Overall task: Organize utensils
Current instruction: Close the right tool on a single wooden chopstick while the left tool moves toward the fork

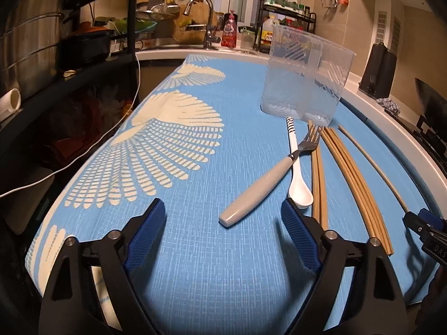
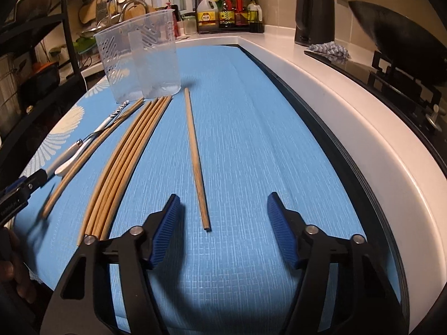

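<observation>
On a blue patterned mat (image 1: 195, 251), a fork (image 1: 259, 187) with a pale handle lies crossed over a white spoon (image 1: 296, 178), left of a bundle of wooden chopsticks (image 2: 123, 167); a single chopstick (image 2: 195, 156) lies apart to the right. A clear plastic utensil holder (image 1: 304, 83), seemingly empty, stands upright at their far ends. The left gripper (image 1: 223, 213) hovers near the fork handle and the right gripper (image 2: 223, 209) near the lone chopstick, both with jaws spread, holding nothing.

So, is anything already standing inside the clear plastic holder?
No: in the right wrist view the clear holder looks empty, while the chopsticks, fork and spoon all lie on the blue mat.
</observation>
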A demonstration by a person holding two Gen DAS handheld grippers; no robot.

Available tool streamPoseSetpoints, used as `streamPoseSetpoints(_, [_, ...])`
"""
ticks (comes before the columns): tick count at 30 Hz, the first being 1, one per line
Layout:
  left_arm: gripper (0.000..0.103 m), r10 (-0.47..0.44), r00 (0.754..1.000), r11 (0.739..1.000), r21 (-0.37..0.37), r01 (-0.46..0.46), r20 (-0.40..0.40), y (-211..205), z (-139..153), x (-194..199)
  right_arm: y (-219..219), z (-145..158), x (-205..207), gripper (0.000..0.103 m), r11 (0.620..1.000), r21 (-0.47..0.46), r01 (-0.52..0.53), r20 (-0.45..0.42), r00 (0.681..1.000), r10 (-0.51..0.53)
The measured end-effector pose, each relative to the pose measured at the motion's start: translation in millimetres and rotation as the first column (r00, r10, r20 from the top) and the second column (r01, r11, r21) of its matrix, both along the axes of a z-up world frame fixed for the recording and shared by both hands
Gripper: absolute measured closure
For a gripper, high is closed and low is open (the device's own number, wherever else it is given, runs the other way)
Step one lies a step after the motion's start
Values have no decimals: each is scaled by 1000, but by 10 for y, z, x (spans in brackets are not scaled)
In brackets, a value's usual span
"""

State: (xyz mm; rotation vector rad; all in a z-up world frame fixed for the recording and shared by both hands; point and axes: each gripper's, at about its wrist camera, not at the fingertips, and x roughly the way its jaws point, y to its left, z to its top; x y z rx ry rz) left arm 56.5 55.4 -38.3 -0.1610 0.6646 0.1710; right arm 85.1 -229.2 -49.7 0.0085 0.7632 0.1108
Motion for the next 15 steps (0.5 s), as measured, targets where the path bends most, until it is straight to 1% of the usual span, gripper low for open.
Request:
streamPoseSetpoints(2, [27,-6,1000,1000,2,6,-22,-11,-24,46,12,3,-1,51,1000,4,-12,1,1000,12])
streamPoseSetpoints(3, [30,-7,1000,1000,11,7,-21,-21,-24,46,29,8,-5,54,1000,3,-19,1,1000,19])
streamPoseSetpoints(4, [32,-13,1000,1000,15,13,-25,-31,-26,51,36,9,-4,59,1000,0,-25,4,1000,25])
streamPoseSetpoints(5, [33,-13,1000,1000,28,14,-27,-48,-31,45,44,10,-3,65,999,-2,-36,7,999,36])
streamPoseSetpoints(6, [35,-13,999,999,44,15,-31,-70,-36,43,62,12,-11,68,999,-3,-47,9,999,47])
streamPoseSetpoints(8, [41,-14,999,997,77,16,-35,-112,-44,23,104,19,-21,85,997,-4,-72,11,997,72])
streamPoseSetpoints(9, [48,-19,999,996,81,22,-33,-127,-41,6,137,24,-34,88,996,-11,-88,13,996,88])
streamPoseSetpoints(10, [56,-25,999,997,78,27,-31,-139,-35,-14,159,27,-44,92,995,-16,-99,14,995,99])
streamPoseSetpoints(11, [60,-26,999,997,78,29,-31,-143,-28,-25,183,29,-60,94,994,-17,-112,14,994,112])
streamPoseSetpoints(13, [74,-29,999,996,78,32,-30,-160,-23,-73,206,34,-78,96,992,-14,-124,12,992,124])
streamPoseSetpoints(14, [78,-33,999,997,76,35,-30,-170,-24,-96,217,35,-88,96,992,-11,-129,11,992,129])
streamPoseSetpoints(15, [85,-38,999,996,76,40,-31,-185,-21,-124,228,37,-97,97,991,-11,-134,12,991,134])
